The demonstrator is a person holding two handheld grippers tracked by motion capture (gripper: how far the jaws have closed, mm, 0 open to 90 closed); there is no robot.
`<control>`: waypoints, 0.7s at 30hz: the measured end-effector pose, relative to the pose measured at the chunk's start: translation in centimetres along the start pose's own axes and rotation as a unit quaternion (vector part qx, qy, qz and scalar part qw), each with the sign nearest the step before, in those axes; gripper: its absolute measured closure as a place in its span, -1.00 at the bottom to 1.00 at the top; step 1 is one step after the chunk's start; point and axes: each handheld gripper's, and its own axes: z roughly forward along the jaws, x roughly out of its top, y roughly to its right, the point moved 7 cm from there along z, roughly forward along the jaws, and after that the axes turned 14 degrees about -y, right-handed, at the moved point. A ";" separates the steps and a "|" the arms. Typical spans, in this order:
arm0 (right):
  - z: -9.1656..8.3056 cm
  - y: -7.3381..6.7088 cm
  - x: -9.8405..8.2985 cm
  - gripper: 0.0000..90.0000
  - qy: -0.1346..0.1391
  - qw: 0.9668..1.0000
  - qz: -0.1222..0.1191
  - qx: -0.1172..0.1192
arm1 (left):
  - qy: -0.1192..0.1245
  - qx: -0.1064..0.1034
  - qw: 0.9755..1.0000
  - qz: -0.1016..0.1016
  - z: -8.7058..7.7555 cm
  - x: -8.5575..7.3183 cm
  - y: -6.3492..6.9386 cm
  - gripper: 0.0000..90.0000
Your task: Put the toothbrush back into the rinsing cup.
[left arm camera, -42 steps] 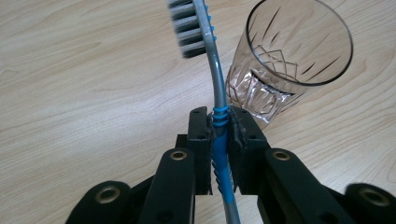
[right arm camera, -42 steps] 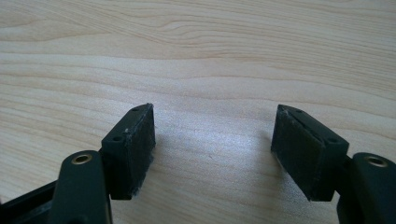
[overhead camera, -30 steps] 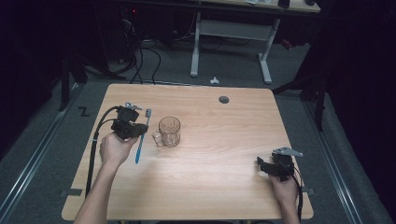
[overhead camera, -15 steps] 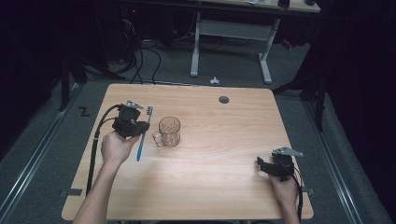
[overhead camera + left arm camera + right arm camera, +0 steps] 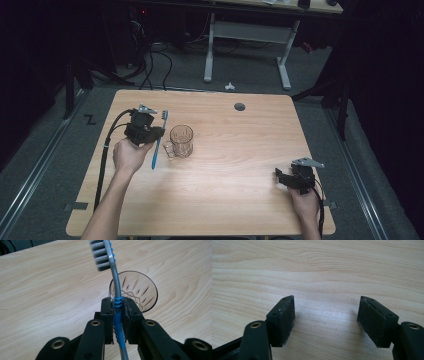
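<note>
Toothbrush (image 5: 117, 312) clamped upright in left tongs (image 5: 117, 320), beside glass (image 5: 140, 290), right tongs (image 5: 325, 317) gaping empty

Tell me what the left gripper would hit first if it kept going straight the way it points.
Probably the glass mug: it stands just past the left gripper, whose jaws are shut on the blue toothbrush. Depth is unclear; the gripper could pass above the rim.

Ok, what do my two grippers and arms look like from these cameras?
Both grippers are black, each topped by a grey three-cornered plate. The left gripper trails a thick black cable off the table's edge; the right gripper has a thinner black one. The jaws end in flat rectangular black pads on arms with brass-coloured rivets. The forearms are bare, no sleeves.
</note>
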 end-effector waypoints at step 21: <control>0.0 0.0 0.0 -0.32 0.000 1.000 0.000 0.000 | 0.052 0.003 0.999 -0.005 0.0 2.0 0.0 0.78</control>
